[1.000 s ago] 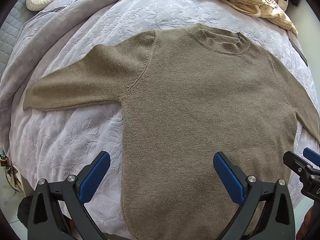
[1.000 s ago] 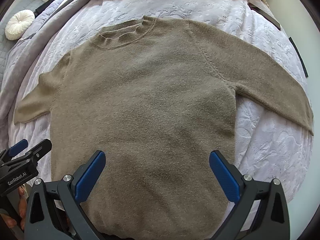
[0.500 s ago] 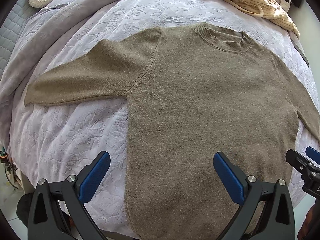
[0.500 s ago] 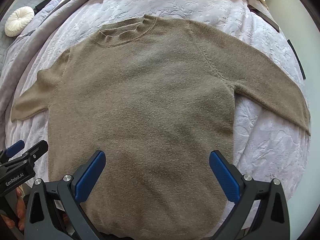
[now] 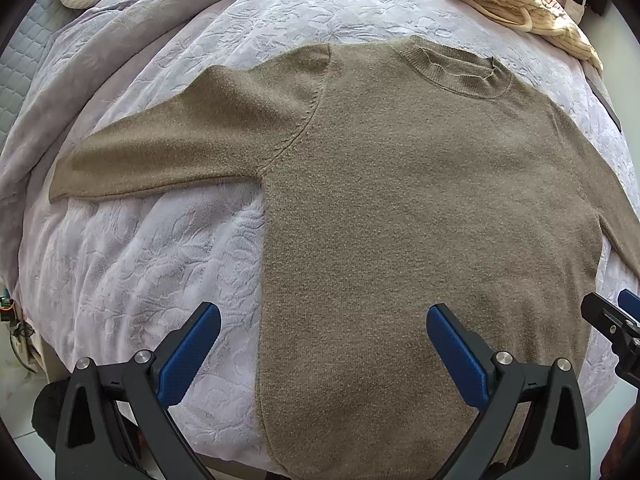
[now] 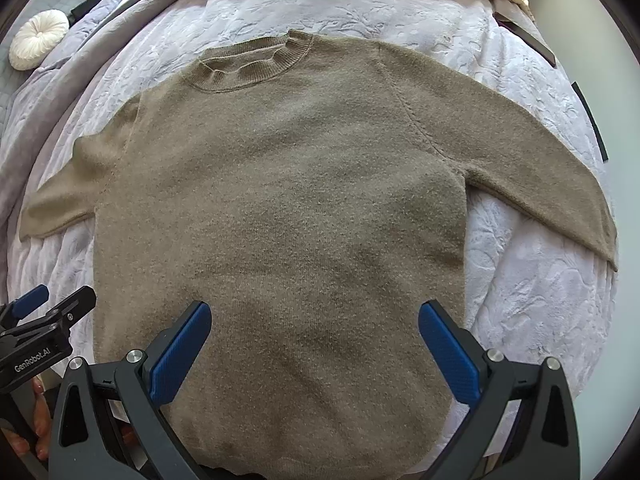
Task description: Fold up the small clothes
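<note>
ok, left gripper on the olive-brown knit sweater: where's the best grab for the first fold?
Probably the cuff end of the left sleeve of the olive-brown knit sweater. It lies flat and stretched sideways on the lilac quilt, clear of the body, so the edge is free. Bring the open left gripper in from the outer left, jaws pinching across the cuff.

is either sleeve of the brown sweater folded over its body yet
No, the brown sweater lies flat with both sleeves spread out on the bedspread.
</note>
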Action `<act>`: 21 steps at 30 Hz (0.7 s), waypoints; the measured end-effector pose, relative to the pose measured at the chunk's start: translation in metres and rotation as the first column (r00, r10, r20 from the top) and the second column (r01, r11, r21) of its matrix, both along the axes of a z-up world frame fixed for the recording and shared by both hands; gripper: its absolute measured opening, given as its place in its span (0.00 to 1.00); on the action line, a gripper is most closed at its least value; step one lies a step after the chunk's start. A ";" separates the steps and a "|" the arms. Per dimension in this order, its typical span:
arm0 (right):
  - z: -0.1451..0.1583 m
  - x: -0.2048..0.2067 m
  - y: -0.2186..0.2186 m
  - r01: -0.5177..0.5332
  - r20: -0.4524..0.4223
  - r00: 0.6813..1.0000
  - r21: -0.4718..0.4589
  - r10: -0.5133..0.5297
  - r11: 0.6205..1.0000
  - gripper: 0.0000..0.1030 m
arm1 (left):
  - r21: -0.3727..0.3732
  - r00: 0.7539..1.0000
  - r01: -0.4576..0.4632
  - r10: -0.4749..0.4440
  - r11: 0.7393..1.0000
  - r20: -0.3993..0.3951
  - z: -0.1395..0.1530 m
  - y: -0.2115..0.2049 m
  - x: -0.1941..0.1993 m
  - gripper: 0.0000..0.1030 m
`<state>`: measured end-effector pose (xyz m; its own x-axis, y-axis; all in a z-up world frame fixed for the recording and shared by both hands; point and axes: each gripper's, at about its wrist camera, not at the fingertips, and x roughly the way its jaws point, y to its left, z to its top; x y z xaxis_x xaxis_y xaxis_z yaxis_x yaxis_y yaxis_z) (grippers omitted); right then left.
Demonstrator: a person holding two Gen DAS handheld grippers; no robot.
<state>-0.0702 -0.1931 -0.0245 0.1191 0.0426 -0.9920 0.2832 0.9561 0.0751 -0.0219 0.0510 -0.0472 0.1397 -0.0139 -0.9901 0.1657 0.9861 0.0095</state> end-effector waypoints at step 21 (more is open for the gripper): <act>-0.005 0.010 0.012 -0.030 0.007 1.000 -0.028 0.030 0.999 1.00 | -0.004 0.999 -0.039 0.039 0.999 -0.022 -0.011 0.022 0.005 1.00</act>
<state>-0.0600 -0.1815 -0.0292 0.1256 0.0189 -0.9919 0.2543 0.9658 0.0506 -0.0170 0.0727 -0.0577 0.1188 -0.0133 -0.9928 0.1270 0.9919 0.0019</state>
